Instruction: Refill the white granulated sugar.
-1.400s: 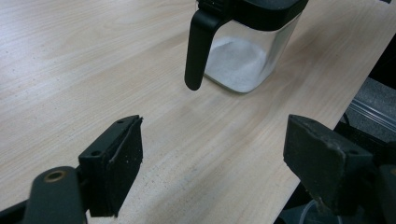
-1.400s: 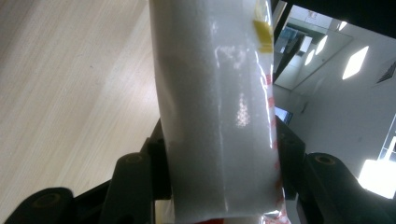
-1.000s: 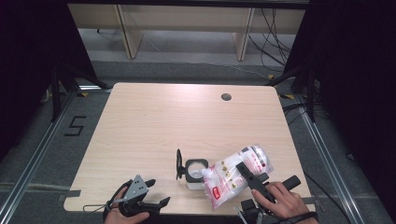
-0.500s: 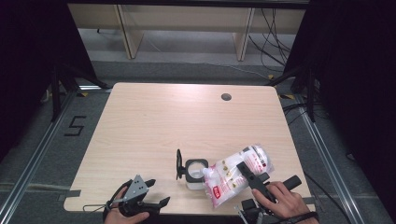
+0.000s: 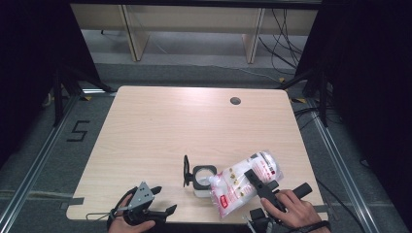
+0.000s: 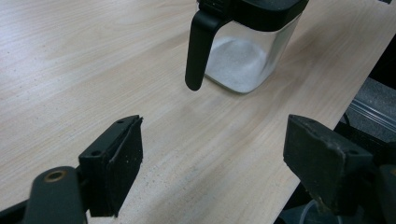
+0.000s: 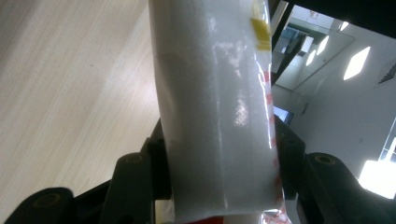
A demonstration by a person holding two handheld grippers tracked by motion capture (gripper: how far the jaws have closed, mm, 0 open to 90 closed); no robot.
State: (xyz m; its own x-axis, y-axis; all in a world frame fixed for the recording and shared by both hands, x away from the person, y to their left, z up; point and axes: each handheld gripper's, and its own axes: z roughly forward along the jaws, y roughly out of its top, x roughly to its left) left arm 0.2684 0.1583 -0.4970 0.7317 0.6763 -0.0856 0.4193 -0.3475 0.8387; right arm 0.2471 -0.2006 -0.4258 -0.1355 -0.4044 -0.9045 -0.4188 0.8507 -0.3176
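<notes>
- Right gripper [image 5: 256,180] is clamped on the refill bag [image 5: 243,183], tipped w/ its corner over the open jar [image 5: 203,177] near the table's [image 5: 160,131] front edge.
- Bag's soft, slick, contents shift: you grip mid-body.
- Left gripper [image 5: 158,206] jaws apart, idle.

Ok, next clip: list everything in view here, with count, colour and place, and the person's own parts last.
bag: 1, white with red print, held tilted over the jar, its low end at the jar's opening
jar: 1, clear with black rim and handle, lid flipped up, white grains inside, near the table's front edge
table: 1, light wood, centre of the high view
cable hole: 1, dark, far right of the tabletop
floor marking: 1, a black 5, left of the table
left gripper: 1, black with grey plate, jaws apart and holding nothing, front left corner
right gripper: 1, black, jaws clamped on the bag
hands: 2, at the front edge
</notes>
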